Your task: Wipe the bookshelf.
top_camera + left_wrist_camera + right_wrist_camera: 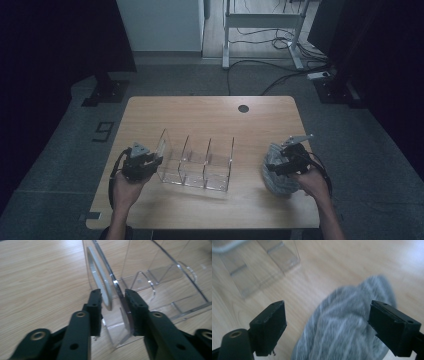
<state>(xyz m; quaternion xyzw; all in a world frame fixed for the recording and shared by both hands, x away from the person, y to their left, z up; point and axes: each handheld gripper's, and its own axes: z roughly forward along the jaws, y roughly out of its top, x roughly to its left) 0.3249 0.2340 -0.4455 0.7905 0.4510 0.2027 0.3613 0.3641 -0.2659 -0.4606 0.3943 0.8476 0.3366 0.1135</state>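
Observation:
A clear acrylic organizer [196, 165] with several upright dividers stands on the wooden table [200, 115], left of centre. My left gripper [151, 162] is at its left end. In the left gripper view the end wall of the organizer [115, 286] stands between the jaws of the left gripper [113, 298]. The right pad [132, 307] is close against it and the left pad [96, 305] stands a little apart. A grey striped cloth bundle [278, 177] lies at the right. My right gripper [327, 308] hangs open just above the cloth bundle [347, 325], its jaws wide apart on either side.
A round cable hole [243, 108] sits near the table's far edge. Beyond the table are a white desk frame [262, 30] and cables on the floor. Bare wood lies behind the organizer and between it and the cloth.

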